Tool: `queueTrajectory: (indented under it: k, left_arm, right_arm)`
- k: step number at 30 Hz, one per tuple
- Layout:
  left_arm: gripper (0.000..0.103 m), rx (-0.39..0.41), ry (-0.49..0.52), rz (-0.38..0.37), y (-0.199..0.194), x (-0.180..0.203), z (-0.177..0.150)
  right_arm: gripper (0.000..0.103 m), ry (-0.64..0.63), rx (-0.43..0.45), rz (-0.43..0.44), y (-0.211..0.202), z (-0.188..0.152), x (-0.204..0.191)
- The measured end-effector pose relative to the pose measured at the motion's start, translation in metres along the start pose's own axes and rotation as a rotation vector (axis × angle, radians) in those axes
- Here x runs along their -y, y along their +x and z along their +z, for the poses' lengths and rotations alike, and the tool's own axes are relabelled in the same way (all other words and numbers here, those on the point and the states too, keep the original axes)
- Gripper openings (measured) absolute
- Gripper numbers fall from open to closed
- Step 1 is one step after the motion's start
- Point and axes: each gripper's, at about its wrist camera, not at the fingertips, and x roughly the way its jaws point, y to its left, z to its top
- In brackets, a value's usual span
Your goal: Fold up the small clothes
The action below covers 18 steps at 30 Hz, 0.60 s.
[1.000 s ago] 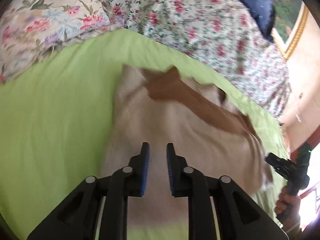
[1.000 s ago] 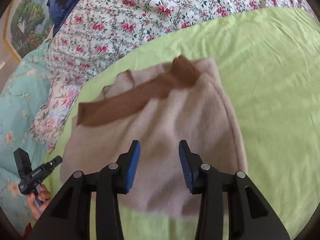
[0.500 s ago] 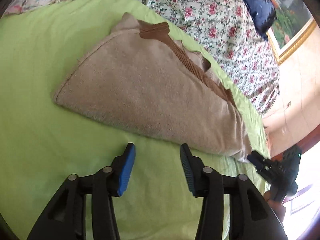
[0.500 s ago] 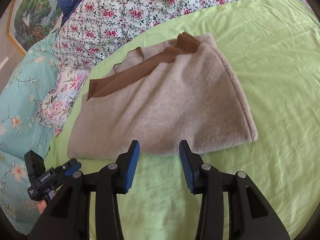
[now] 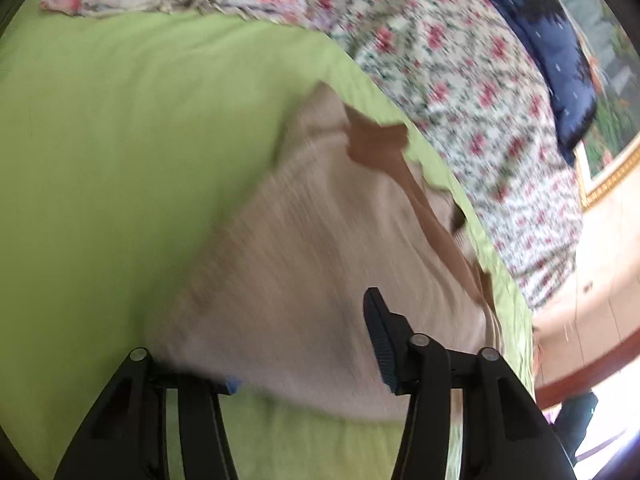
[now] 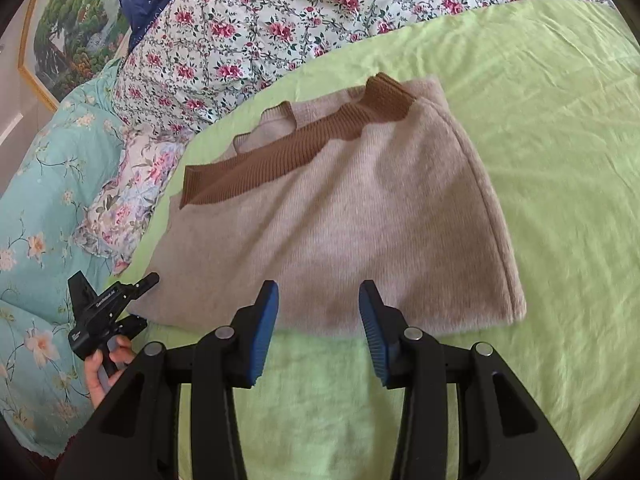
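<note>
Left wrist view: heavy motion blur. Left claw [image 5: 304,344] spread wide, its left finger slid under the near edge of the beige sweater [image 5: 320,264], right finger [image 5: 380,336] lying above the cloth. Jaws apart, nothing clamped. Sweater lies on the green sheet [image 5: 120,140]; its brown ribbed collar [image 5: 376,144] points toward the far side. Floral quilt [image 5: 460,72] and a dark blue pillow [image 5: 552,48] beyond the sheet.

Right wrist view: sharp. Right claw [image 6: 318,328] released, blue pads wide apart, poised just over the sweater's [image 6: 340,220] near edge, gripping nothing. Sweater lies folded flat on the green sheet [image 6: 560,120], collar [image 6: 288,156] at the far side. Left claw [image 6: 136,304] visible at the sweater's left corner (a hand [image 6: 104,372] wraps its handle), jaws parted there. Teal flowered bedding [image 6: 44,220] to the left; framed picture [image 6: 60,36] on the wall.
</note>
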Motion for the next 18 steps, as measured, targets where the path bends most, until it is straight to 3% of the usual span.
queueTrajectory:
  k: [2,4,9,15,16,18]
  left_arm:
    - [0.022,0.019,-0.004,0.000,0.001,0.000,0.008]
    - [0.009,0.035,0.019,-0.014,-0.001,0.008,0.014]
    - [0.008,0.070,0.185,-0.088,-0.011,0.066,0.011]
    - [0.008,0.002,0.378,-0.190,0.011,0.146,-0.020]
    - [0.008,-0.012,0.399,-0.199,0.016,0.153,-0.026]
    - [0.008,-0.045,0.443,-0.206,0.028,0.166,-0.040]
  right_arm:
    - [0.044,-0.005,0.004,0.002,0.003,0.009,0.003]
    - [0.044,-0.006,0.004,0.011,0.007,0.021,0.007]
    - [0.044,0.011,-0.014,0.066,0.015,0.049,0.016]
    - [0.044,0.016,-0.077,0.181,0.033,0.080,0.007]
    - [0.046,0.003,-0.096,0.193,0.039,0.084,0.002]
    - [0.061,-0.002,-0.141,0.261,0.057,0.093,-0.009]
